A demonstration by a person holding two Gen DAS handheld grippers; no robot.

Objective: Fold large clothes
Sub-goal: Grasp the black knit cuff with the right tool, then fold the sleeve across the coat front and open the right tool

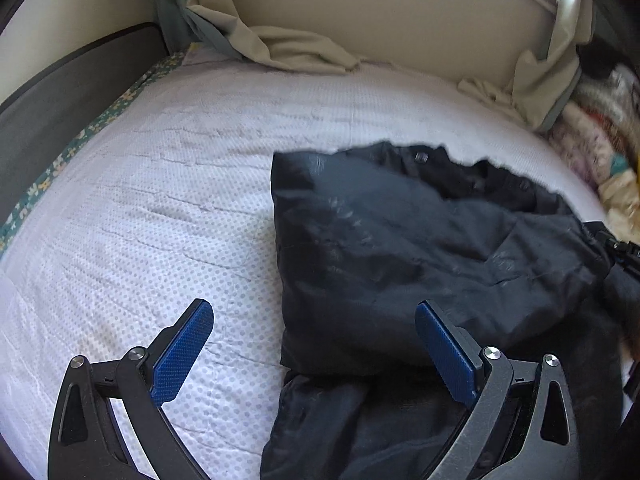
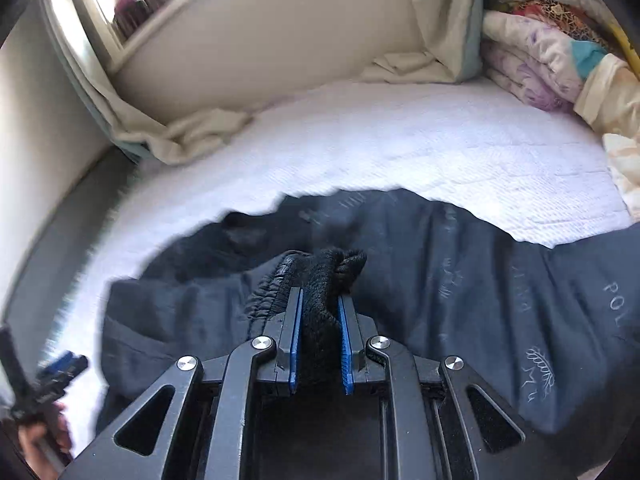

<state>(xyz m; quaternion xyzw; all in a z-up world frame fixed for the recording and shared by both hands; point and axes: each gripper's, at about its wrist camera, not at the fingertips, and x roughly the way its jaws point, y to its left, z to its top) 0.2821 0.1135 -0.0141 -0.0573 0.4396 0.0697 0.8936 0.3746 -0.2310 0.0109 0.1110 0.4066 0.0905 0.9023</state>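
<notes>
The bed (image 1: 168, 184), covered in a white dotted quilted sheet, carries the whole job: a dark navy jacket (image 1: 400, 248) lies bunched across its near right part, one folded panel on top with a straight edge running away from the camera in the left wrist view, and bare sheet to the left of that edge. From the right wrist view the jacket spreads wide, pale lettering along its right side, with folded bedding (image 2: 544, 60) stacked well apart at the far right corner. The right gripper (image 2: 320, 304) has its jaws pressed tight on a ribbed black knit cuff (image 2: 336, 268), an elastic-gathered sleeve end beside it, so that end of the garment is already in hand. The left gripper (image 1: 314, 312) hovers with jaws spread wide and nothing between them, straddling the panel's near left corner. My judgement: that corner lies just ahead of the left jaws, making the left hand the nearer one to pinch it.
</notes>
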